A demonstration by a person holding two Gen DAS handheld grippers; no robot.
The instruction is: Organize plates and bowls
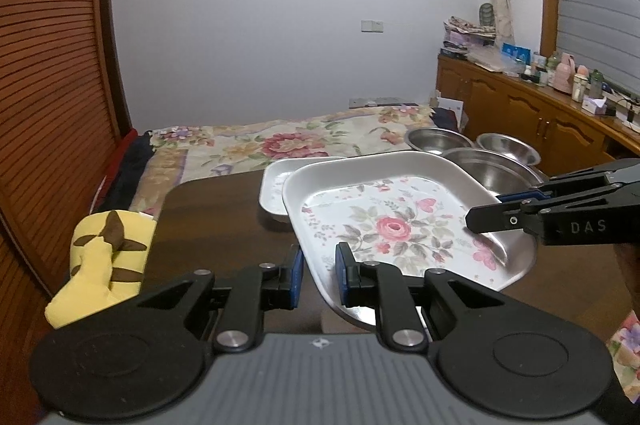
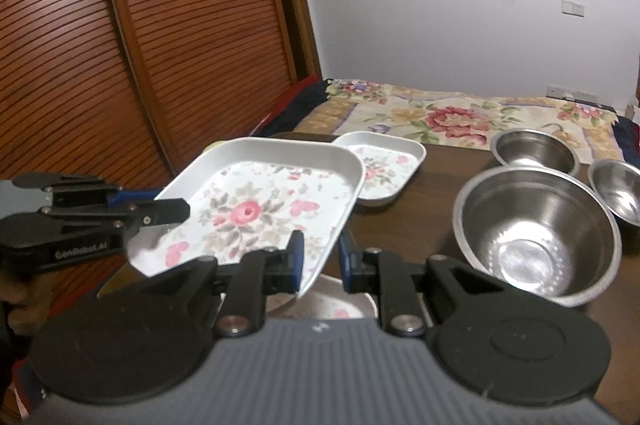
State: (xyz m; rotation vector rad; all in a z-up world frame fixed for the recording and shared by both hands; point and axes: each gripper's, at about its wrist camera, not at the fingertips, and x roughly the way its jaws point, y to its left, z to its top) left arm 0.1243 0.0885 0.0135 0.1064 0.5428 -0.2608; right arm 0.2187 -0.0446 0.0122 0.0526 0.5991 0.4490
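You're working in a home bedroom: a bed with a floral bedspread lies behind the dark wooden table, louvred wooden wardrobe doors stand alongside, and a cluttered wooden sideboard runs under the shuttered window

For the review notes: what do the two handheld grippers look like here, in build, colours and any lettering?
Both match: the left gripper and right gripper have black linkage arms with silver pivot bolts, blue pads on the fingers, round black discs either side and a ribbed grey body. Seen side-on, the left gripper's side bears white lettering, partly blurred; the right gripper's side shows "DAS". No cables or sleeves are visible.
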